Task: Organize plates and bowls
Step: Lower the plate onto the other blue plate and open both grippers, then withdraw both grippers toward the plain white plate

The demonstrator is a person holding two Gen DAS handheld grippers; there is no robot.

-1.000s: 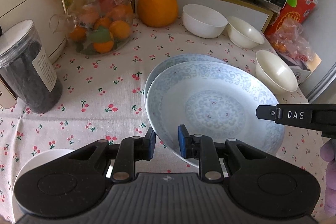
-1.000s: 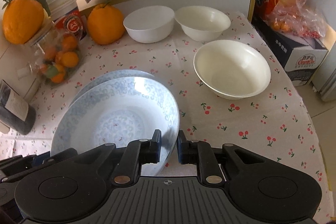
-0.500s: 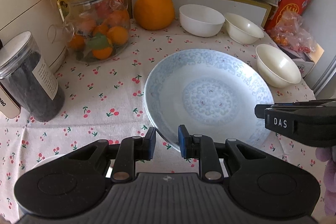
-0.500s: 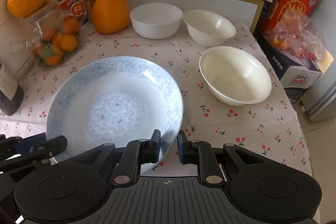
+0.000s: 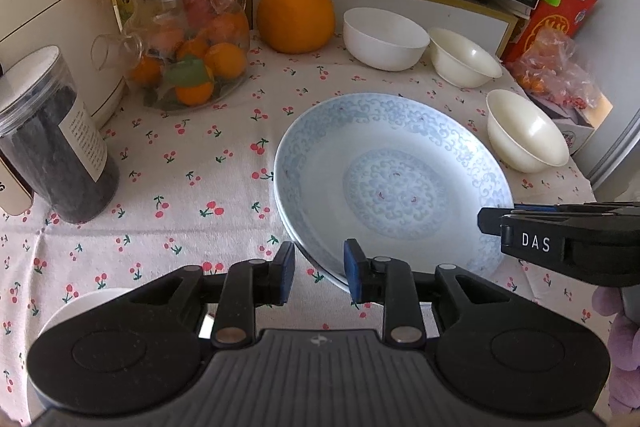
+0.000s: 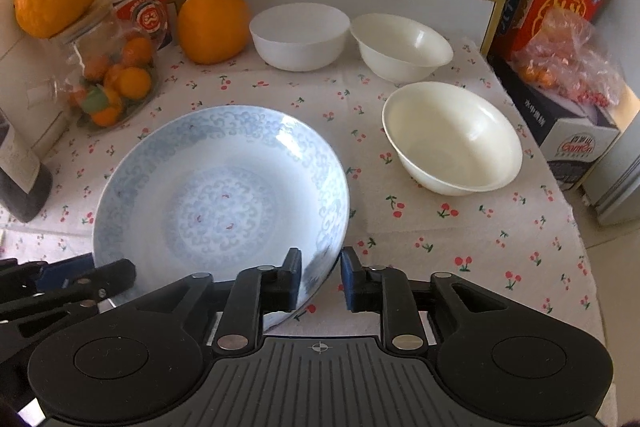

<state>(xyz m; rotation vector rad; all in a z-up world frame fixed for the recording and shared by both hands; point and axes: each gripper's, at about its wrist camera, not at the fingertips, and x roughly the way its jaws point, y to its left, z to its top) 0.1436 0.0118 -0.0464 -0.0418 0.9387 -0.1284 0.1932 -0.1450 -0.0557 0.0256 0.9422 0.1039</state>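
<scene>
In the left wrist view, the left gripper (image 5: 319,271) has its jaws opening, with the near left rim of the blue-patterned plate (image 5: 392,183) between the blue pads but no longer pressed by them. That plate sits stacked on a second plate (image 5: 285,215), of which only a thin edge shows along the left side, both flat on the cherry-print surface (image 5: 180,163). Three white bowls stand apart behind and to the right: a round bowl (image 5: 385,38), a cream bowl (image 5: 464,58) just beside it, and a larger cream bowl (image 5: 526,137) near the plate's right edge. The right gripper (image 5: 560,241) reaches in from the right over the plate's rim. In the right wrist view, the right gripper (image 6: 320,277) also has its jaws opening, the plate's (image 6: 224,195) near right rim lying in the gap beside the left pad. The larger cream bowl (image 6: 452,147) stands apart to the right of the plate, and the left gripper (image 6: 80,283) shows at the plate's lower left edge.
</scene>
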